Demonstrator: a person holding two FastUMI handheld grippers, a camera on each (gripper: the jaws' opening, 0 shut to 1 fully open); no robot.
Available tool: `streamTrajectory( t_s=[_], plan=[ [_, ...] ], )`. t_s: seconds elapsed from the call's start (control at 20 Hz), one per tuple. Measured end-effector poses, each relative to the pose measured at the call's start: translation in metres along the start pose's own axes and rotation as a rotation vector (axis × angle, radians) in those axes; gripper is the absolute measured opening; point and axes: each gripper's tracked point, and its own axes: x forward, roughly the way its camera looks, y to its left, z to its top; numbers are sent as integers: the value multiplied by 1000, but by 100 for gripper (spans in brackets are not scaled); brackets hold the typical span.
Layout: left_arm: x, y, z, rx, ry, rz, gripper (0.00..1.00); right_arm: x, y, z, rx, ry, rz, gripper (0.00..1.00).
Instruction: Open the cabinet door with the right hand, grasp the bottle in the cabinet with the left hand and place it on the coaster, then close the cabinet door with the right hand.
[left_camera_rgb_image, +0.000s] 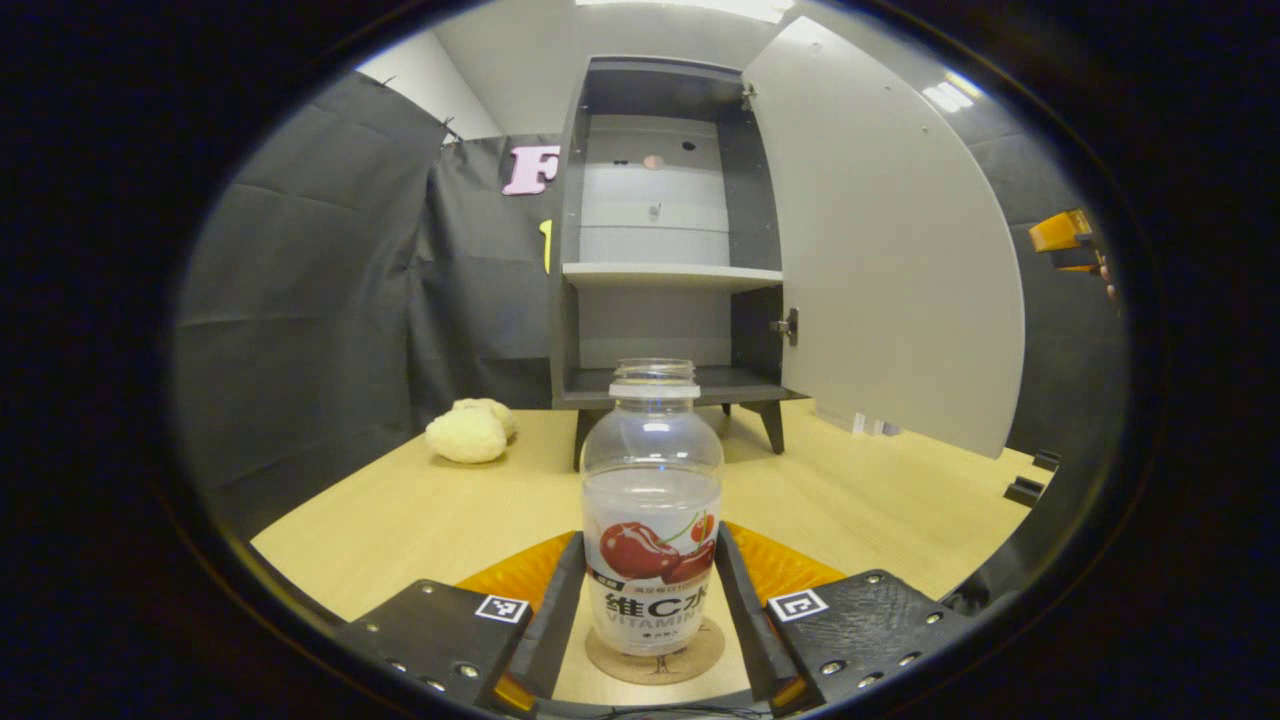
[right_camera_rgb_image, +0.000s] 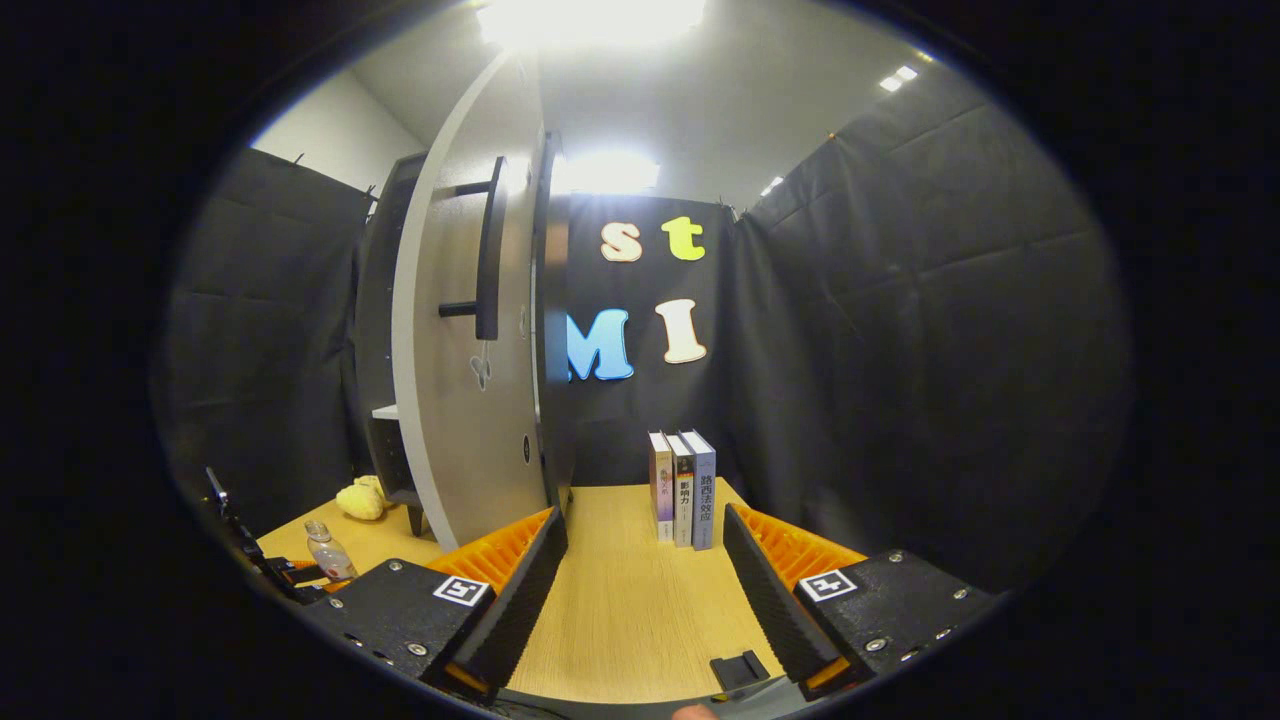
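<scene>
A clear, capless bottle (left_camera_rgb_image: 652, 510) with a cherry label stands upright on a round cork coaster (left_camera_rgb_image: 690, 662) on the wooden table. My left gripper (left_camera_rgb_image: 650, 560) is around it, with both fingers lying against its sides. Behind it the dark cabinet (left_camera_rgb_image: 660, 275) has its grey door (left_camera_rgb_image: 880, 250) swung wide open, and its shelves are bare. My right gripper (right_camera_rgb_image: 645, 560) is open and holds nothing, low over the table just right of the door's outer face (right_camera_rgb_image: 470, 400), below the black handle (right_camera_rgb_image: 488, 250). The bottle (right_camera_rgb_image: 325, 550) also appears small at the lower left of the right gripper view.
A pale yellow plush toy (left_camera_rgb_image: 470, 432) lies on the table left of the cabinet. Three books (right_camera_rgb_image: 683, 490) stand upright against the back wall, ahead of the right gripper. Black cloth walls close the booth on all sides.
</scene>
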Motion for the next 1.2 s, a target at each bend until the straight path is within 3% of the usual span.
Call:
streamTrajectory(
  t_s=[0.4, 0.5, 0.55, 0.7, 0.95, 1.15, 1.2],
  plan=[
    [-2, 2, -12, -15, 5, 59, 73, 2, 8, 3, -40, 7, 21, 96],
    [-6, 4, -8, -1, 9, 81, 82, 3, 7, 7, -37, -2, 22, 96],
    [-7, 4, -6, 1, 12, 90, 78, 4, 7, 10, -33, -5, 23, 97],
    [-11, 5, 8, 29, 13, 119, 74, 4, 1, 20, -11, -20, 21, 97],
    [-26, 0, 40, 60, 3, 138, 83, 8, -7, 39, 49, -51, 26, 97],
    [-49, -5, 72, 82, -1, 185, 83, 17, -13, 65, 98, -79, 35, 97],
    [-56, -6, 83, 70, -11, 190, 78, 19, -15, 72, 104, -87, 38, 97]
  ],
)
